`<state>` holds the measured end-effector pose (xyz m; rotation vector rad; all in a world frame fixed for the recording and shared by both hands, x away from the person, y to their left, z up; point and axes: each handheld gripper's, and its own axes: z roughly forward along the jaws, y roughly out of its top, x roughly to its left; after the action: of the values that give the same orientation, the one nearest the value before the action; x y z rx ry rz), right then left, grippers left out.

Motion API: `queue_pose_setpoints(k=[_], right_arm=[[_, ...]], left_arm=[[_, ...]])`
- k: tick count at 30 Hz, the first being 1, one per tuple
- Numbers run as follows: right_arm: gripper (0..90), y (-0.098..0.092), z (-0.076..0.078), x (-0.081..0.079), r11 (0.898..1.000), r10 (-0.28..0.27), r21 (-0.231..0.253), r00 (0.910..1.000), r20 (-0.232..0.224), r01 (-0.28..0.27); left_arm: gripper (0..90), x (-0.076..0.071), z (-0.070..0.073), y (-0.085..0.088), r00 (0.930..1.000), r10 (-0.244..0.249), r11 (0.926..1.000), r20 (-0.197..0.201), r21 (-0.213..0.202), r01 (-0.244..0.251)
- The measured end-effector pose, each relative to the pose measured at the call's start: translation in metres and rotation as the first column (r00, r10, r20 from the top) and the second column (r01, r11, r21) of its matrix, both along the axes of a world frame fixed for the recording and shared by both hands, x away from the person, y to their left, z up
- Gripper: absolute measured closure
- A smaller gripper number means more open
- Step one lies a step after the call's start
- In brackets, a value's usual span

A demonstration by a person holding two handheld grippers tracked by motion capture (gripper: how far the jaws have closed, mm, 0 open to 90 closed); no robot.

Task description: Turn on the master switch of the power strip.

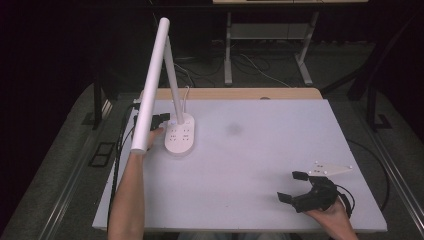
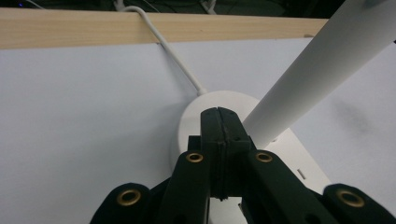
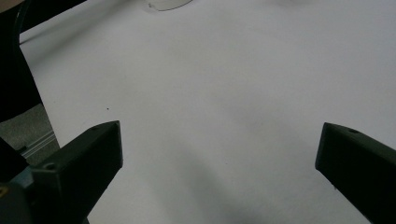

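Note:
A white desk lamp stands at the table's left, with its base (image 1: 180,136) carrying sockets and its long tube head (image 1: 150,85) slanting toward me. My left gripper (image 1: 161,121) sits just left of the base, partly hidden behind the tube head. In the left gripper view its jaws (image 2: 218,119) are pressed together with nothing between them. Their tip is over the round end of the lamp base (image 2: 191,121), beside the lamp stem (image 2: 317,65); I cannot tell whether it touches. My right gripper (image 1: 291,186) rests near the front right of the table, jaws wide open (image 3: 219,154) over bare white surface.
The lamp's white cable (image 2: 163,42) runs from the base over the table's wooden back edge (image 2: 70,28). Black cables hang along the table's left side (image 1: 120,145). The white tabletop (image 1: 260,145) lies between the two grippers.

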<state>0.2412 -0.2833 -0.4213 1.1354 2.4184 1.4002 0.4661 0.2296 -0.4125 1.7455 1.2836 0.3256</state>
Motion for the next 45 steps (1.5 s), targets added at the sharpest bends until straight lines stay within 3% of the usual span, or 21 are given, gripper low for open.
queue_pose_setpoints(k=[7, 16, 23, 27, 29, 33, 45], right_arm=[[0.0, 0.001, 0.001, 0.000, 1.000, 0.005, 0.000, 1.0000, 0.002, -0.005], [0.0, 0.001, 0.002, -0.001, 1.000, 0.004, 0.002, 1.0000, 0.004, -0.004], [0.0, 0.002, 0.001, 0.000, 1.000, 0.004, 0.005, 1.0000, 0.002, -0.004], [0.0, 0.004, 0.002, -0.001, 1.000, 0.010, 0.005, 0.9999, 0.004, -0.010], [0.0, 0.004, 0.002, -0.001, 1.000, 0.011, 0.005, 0.9999, 0.005, -0.011], [0.0, 0.004, 0.003, -0.001, 1.000, 0.008, 0.008, 1.0000, 0.002, -0.008], [0.0, 0.004, 0.002, -0.001, 1.000, 0.007, 0.007, 1.0000, 0.003, -0.007]], left_arm=[[90.0, -0.012, 0.014, 0.013, 0.9991, 0.038, 0.9993, 0.020, 0.000, -0.038], [89.9, -0.027, 0.025, 0.016, 0.9981, 0.032, 0.9994, 0.053, -0.011, -0.031], [89.5, -0.048, 0.029, 0.016, 0.9957, 0.047, 0.9977, 0.079, -0.053, -0.043], [77.0, -0.059, 0.030, 0.017, 0.9954, 0.049, 0.9952, 0.082, -0.088, -0.042], [71.7, -0.065, 0.032, 0.018, 0.9955, 0.023, 0.9950, 0.091, -0.099, -0.014], [59.2, -0.078, 0.036, 0.018, 0.9918, 0.013, 0.9904, 0.127, -0.138, 0.005], [22.3, -0.108, 0.039, 0.024, 0.9858, -0.061, 0.9801, 0.156, -0.177, 0.089]])
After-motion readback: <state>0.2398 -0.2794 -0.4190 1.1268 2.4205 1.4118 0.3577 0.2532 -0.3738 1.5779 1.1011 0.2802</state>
